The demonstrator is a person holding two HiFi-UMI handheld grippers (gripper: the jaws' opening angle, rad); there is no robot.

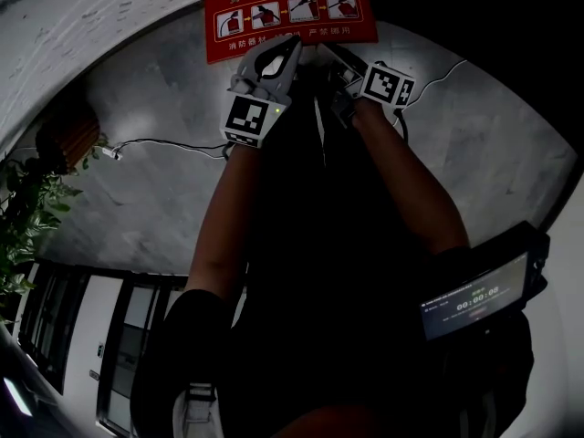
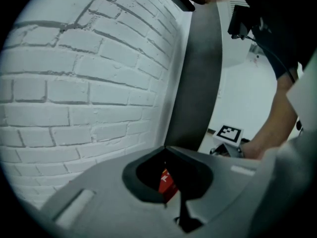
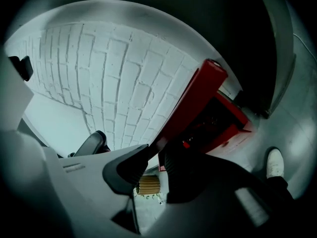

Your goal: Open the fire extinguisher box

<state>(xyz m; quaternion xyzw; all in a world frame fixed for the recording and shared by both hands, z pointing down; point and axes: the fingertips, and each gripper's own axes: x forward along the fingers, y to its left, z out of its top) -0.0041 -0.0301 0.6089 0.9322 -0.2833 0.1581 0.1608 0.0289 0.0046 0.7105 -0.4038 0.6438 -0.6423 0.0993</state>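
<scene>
Left arm (image 1: 224, 217) and right arm (image 1: 415, 190) reach out; left gripper (image 2: 166, 148) looks shut; right gripper (image 3: 157, 150) jaws closing round red edge (image 3: 190, 105).

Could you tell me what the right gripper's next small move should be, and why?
Probably finish closing on the red door edge: the right gripper is closing its jaws with that edge between them, unpinched, and the box is only ajar.

Red fire extinguisher box (image 3: 237, 128), door (image 3: 190, 103) swung open, dark inside, at foot of white brick wall (image 3: 114, 73)
</scene>
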